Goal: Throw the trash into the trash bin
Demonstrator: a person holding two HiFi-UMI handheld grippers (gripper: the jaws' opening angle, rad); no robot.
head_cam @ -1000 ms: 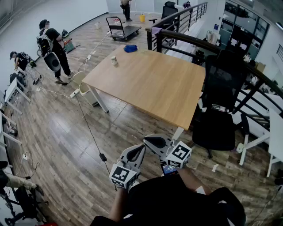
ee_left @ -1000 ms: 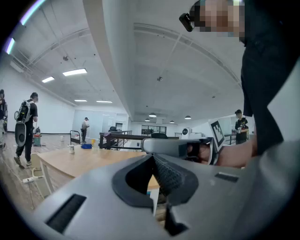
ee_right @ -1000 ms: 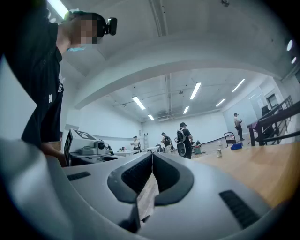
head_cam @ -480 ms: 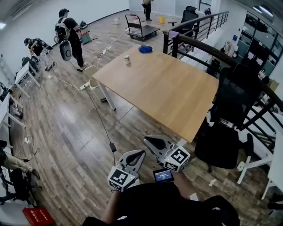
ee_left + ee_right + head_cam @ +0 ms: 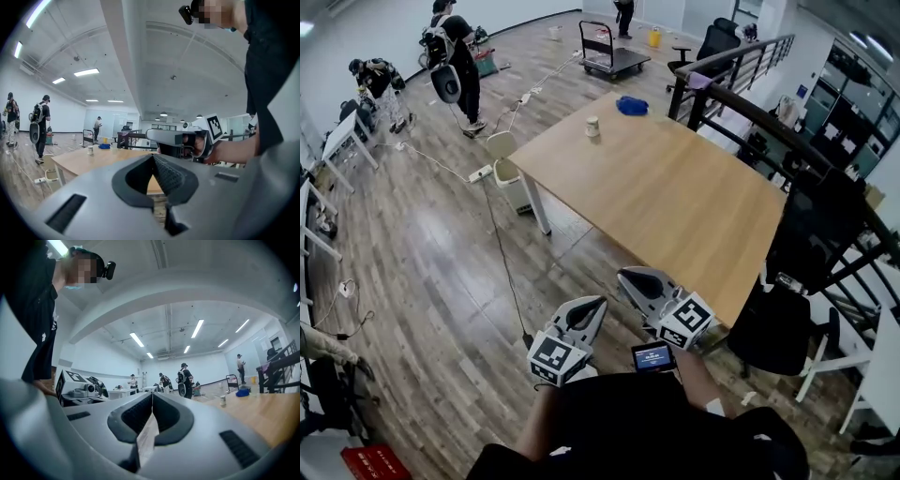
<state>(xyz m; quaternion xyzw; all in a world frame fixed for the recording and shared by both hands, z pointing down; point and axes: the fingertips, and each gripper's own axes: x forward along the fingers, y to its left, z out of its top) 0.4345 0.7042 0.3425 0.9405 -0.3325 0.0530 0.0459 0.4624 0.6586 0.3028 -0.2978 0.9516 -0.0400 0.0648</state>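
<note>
The table (image 5: 675, 197) fills the middle of the head view, its near edge just ahead of me. The bin (image 5: 508, 167) stands on the floor by its left corner. An upright cup (image 5: 592, 126) and a blue bundle (image 5: 632, 105), likely the trash, sit at the far end, top centre, well apart from my left gripper (image 5: 600, 301) and right gripper (image 5: 625, 275). Both are clenched and empty, neither clearly nearer. Open floor lies to the left, crossed by a cable (image 5: 502, 272).

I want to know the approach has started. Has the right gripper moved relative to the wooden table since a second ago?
Yes. The right gripper has come closer to the near edge of the table; earlier it hung further back from it.
</note>
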